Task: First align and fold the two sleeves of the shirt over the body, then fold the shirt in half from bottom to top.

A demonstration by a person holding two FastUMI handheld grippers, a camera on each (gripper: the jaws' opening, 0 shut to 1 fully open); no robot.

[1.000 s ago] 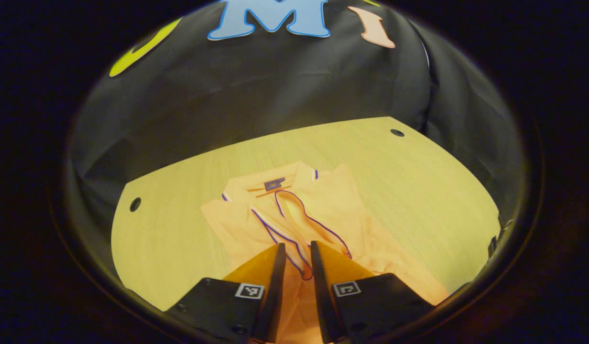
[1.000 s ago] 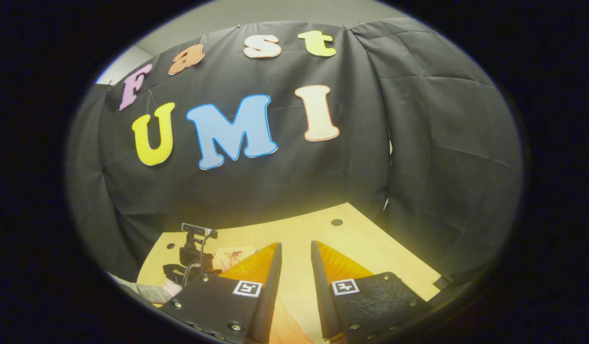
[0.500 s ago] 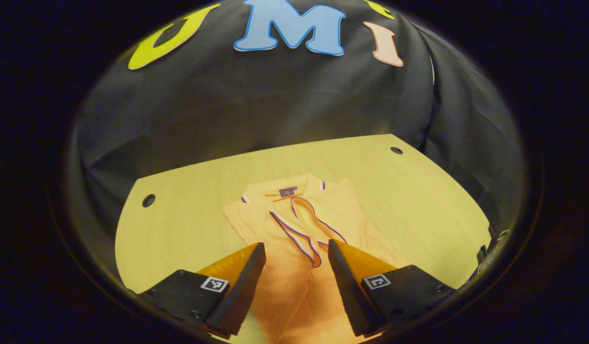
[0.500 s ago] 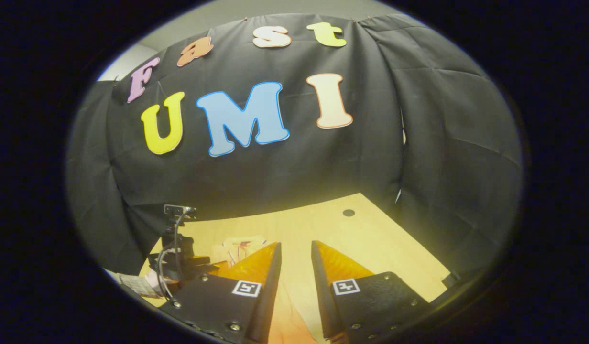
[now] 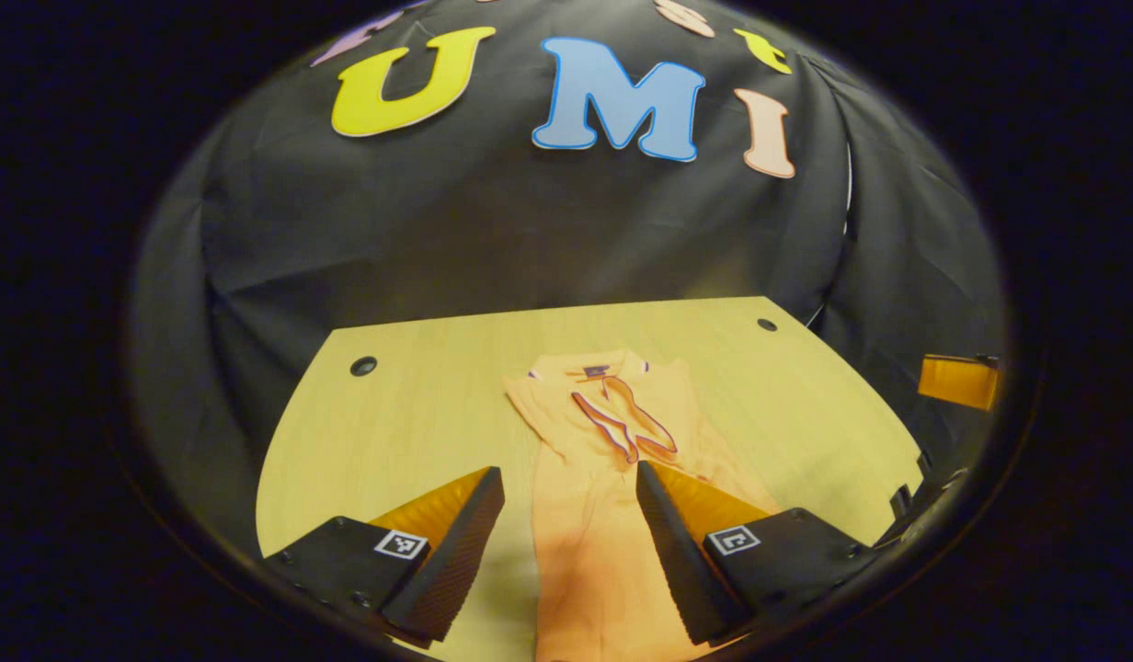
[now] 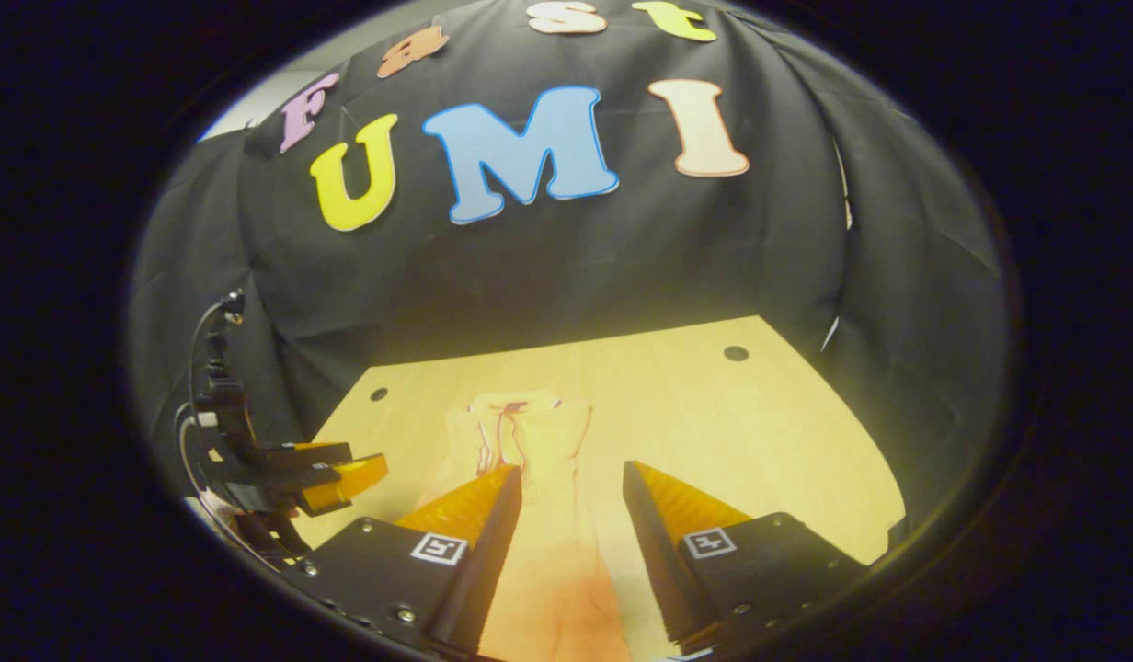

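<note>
The worktop (image 5: 383, 432) was big and pale, with a small dark hole (image 5: 363, 366) near its far left corner and another hole (image 5: 766, 325) near the far right corner. On it lay the shirt (image 5: 585, 496), flat and long, with its collar (image 5: 592, 370) at the far end and its bottom end near the person. Both sleeves looked folded in over the body already, so the shirt was a narrow strip. The trim on the sleeves (image 5: 626, 428) crossed just below the collar. I think the next step was the bottom-to-top fold, and it was not done yet. The left gripper (image 5: 566, 478) hung above the near part of the shirt with its jaws apart and nothing between them. The right gripper (image 6: 571, 478) hung above the near part too, jaws apart and empty. To do the fold well, I would say each gripper should go down to one near corner of the bottom edge, one on the left and one on the right. Each should pinch all the layers there, not just the top one. Then both should lift together, at the same height, and carry the edge far toward the collar. They should lay it down straight and let go softly, so the sleeves stay tucked inside.
</note>
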